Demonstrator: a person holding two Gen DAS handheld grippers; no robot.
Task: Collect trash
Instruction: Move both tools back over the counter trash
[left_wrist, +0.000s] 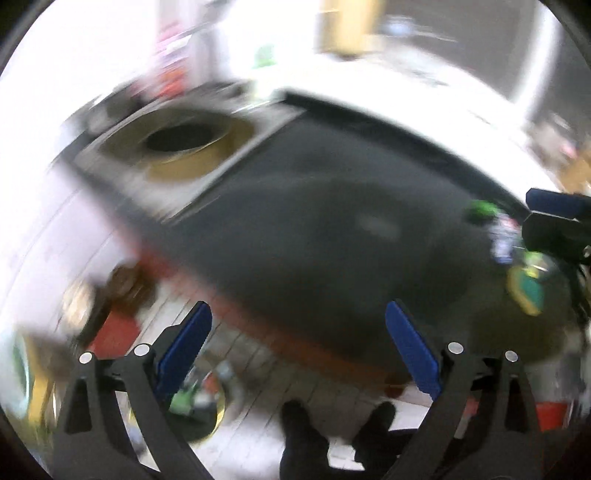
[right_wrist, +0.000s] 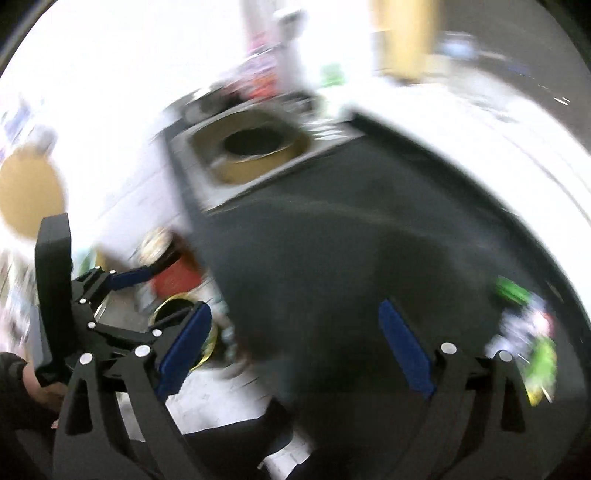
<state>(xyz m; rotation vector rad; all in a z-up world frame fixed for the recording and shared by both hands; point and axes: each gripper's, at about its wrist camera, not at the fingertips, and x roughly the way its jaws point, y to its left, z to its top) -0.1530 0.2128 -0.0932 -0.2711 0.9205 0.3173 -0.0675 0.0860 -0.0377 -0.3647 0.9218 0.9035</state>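
Observation:
Both views are motion-blurred. My left gripper (left_wrist: 297, 343) stands open over the near edge of a dark table (left_wrist: 314, 221), nothing between its blue pads. My right gripper (right_wrist: 295, 343) is also open and empty above the same table (right_wrist: 351, 258). Crumpled trash, a green piece (left_wrist: 480, 210) and colourful wrappers (left_wrist: 524, 291), lies at the table's right end, also seen as wrappers (right_wrist: 528, 339) in the right wrist view. Part of my right gripper (left_wrist: 546, 218) shows beside that trash. My left gripper (right_wrist: 162, 291) appears at the left, above a gold-rimmed bin (right_wrist: 207, 347) on the floor.
A grey inset with a gold ring around a dark round hole (left_wrist: 177, 138) sits at the table's far left end (right_wrist: 255, 142). On the pale floor stand a bin (left_wrist: 199, 406), a red object (left_wrist: 114, 332) and the person's dark shoes (left_wrist: 303, 435). A tan round thing (right_wrist: 29, 195) is at left.

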